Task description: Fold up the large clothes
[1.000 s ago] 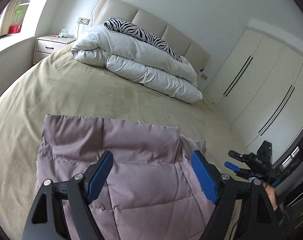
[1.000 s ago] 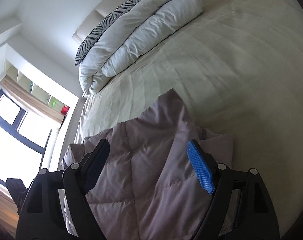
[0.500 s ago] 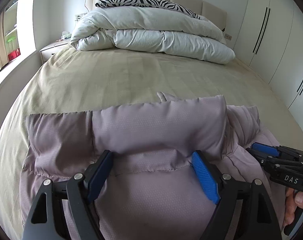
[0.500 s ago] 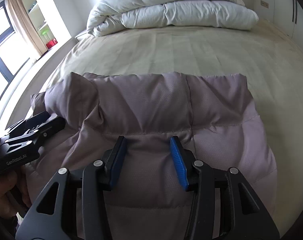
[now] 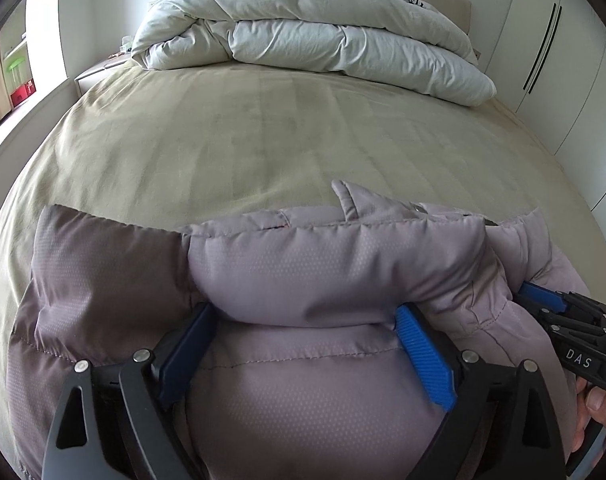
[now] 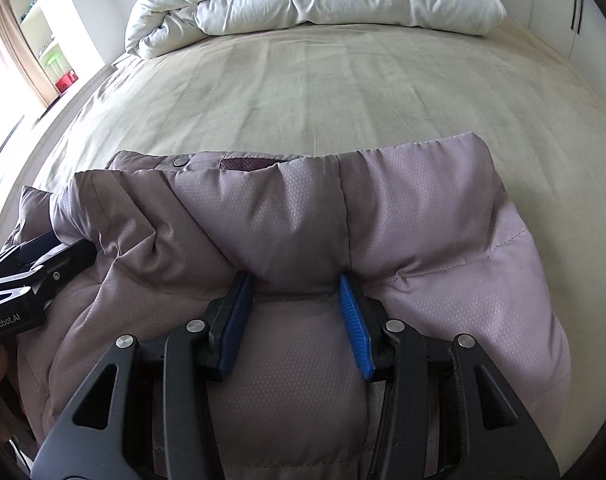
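Now both grippers on padded jacket [image 5: 311, 268]

- Bed [image 5: 239, 136] with a beige sheet.
- Mauve puffer jacket [image 5: 311, 264] lies on its near edge.
- Folded white duvet [image 5: 303, 36] lies at the far end.

A mauve padded jacket [image 5: 327, 272] of finely dimpled, faintly shiny cloth lies on a bed sheet [image 5: 239, 136] of matt, smooth olive cloth. Beyond the jacket, a folded white duvet [image 5: 303, 36] looks soft, crumpled and matt.
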